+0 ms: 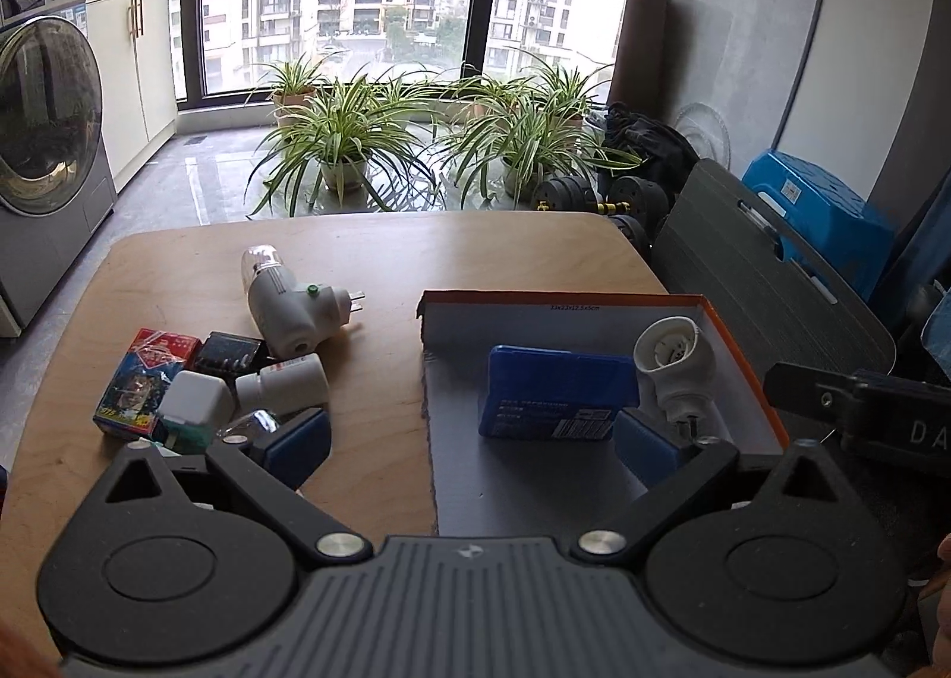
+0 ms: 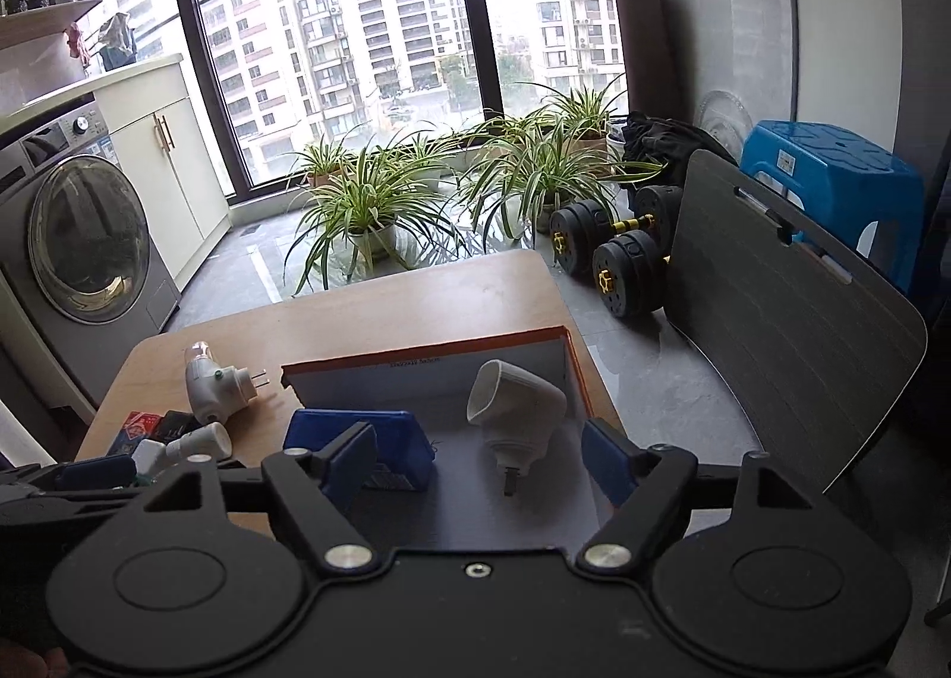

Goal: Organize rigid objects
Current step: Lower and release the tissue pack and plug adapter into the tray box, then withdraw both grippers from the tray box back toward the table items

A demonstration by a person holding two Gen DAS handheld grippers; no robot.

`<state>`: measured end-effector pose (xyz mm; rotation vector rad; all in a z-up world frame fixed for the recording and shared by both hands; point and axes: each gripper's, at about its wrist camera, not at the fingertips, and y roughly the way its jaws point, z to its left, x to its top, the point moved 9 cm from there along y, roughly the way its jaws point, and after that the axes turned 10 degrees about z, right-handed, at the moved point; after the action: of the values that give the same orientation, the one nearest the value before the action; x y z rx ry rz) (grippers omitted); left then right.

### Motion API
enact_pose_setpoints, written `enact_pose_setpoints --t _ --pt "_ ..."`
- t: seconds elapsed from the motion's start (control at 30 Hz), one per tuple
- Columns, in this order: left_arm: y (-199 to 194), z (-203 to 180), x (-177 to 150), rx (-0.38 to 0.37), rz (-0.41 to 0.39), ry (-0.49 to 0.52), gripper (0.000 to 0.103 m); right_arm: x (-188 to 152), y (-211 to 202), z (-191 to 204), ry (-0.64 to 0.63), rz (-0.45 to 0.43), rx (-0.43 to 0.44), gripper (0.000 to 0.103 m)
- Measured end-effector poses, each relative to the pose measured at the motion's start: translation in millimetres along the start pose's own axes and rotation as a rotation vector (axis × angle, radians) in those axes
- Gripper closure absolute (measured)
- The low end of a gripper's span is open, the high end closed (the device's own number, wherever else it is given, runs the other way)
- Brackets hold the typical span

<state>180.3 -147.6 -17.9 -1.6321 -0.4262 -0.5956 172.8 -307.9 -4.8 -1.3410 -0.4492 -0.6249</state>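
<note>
An orange-edged cardboard box (image 1: 743,357) (image 2: 570,357) sits on the right of the wooden table (image 1: 475,256). Inside lie a blue case (image 1: 553,393) (image 2: 398,434) and a white lamp socket adapter (image 1: 671,363) (image 2: 517,404). Left of the box lie a white plug-in night light (image 1: 285,309) (image 2: 208,387), a white adapter (image 1: 285,381), a white charger (image 1: 193,399), a black box (image 1: 229,354) and a colourful card pack (image 1: 142,387). My left gripper (image 1: 475,440) is open and empty over the box's near left edge. My right gripper (image 2: 481,458) is open and empty above the box.
Potted spider plants (image 1: 345,137) stand on the floor beyond the table. A washing machine (image 1: 47,137) is at the left. Dumbbells (image 2: 612,250), a dark folded board (image 2: 772,309) and a blue stool (image 2: 832,179) are at the right.
</note>
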Motion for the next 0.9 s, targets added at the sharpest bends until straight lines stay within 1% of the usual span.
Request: enact_pose_setpoints --t 0.17,0.23,0.33,0.43,0.9 --pt "-12.0 10.2 -12.3 0.013 -0.003 -0.01 0.0 -15.8 -5.7 13.6 -0.006 -0.003 0.002 0.012" --pt "-14.9 12.7 -16.0 0.015 -0.002 -0.014 0.0 -21.4 -8.2 20.8 -0.014 -0.013 -0.002 0.009" --pt "-20.6 20.9 -23.1 0.026 0.001 -0.024 0.0 -28.6 -9.6 29.3 -0.019 -0.012 0.001 0.008" --pt "-25.0 30.3 -29.7 0.032 -0.001 -0.038 0.0 -32.8 -9.2 36.1 -0.026 0.004 0.022 0.008" --pt "-39.8 57.0 -46.1 0.067 -0.01 -0.063 0.0 -48.6 -14.2 70.9 -0.087 0.007 0.057 0.008"
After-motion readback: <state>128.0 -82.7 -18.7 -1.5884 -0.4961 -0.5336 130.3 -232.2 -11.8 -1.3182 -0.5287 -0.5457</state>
